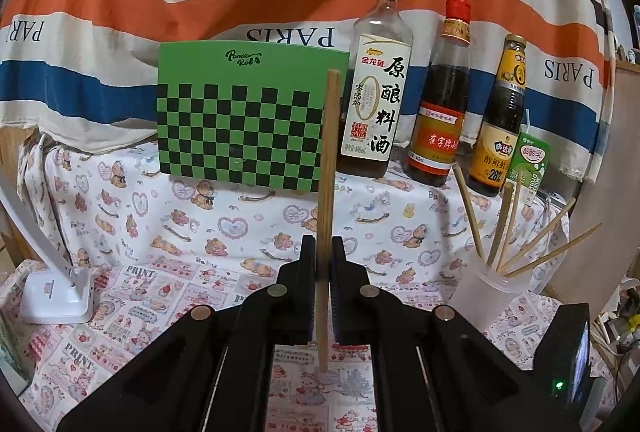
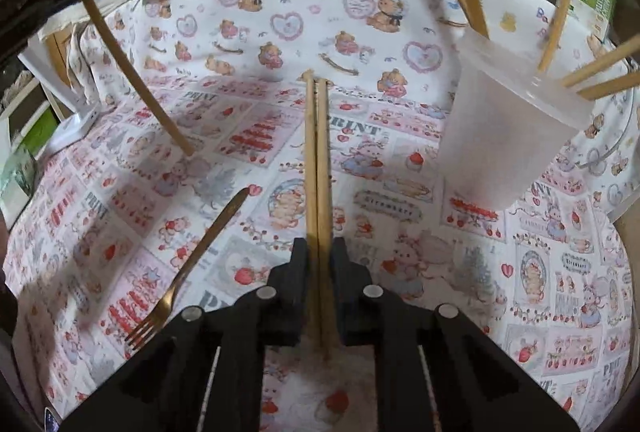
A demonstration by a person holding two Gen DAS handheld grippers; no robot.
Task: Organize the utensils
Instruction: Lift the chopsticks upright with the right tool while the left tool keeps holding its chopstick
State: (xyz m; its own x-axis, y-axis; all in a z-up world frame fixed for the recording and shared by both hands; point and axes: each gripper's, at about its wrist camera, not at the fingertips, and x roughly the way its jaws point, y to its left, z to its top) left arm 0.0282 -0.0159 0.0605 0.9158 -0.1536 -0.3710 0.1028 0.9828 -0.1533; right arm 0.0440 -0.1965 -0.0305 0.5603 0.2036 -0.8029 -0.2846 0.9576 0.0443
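The left gripper is clamped on one upright chopstick; the right gripper pinches a pair of chopsticks lying on the bench beside the cup. Lifted unevenly, the pair could scissor and one slip free.

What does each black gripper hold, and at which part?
The left gripper holds one wooden chopstick upright near its lower end. The right gripper holds two wooden chopsticks together near one end.
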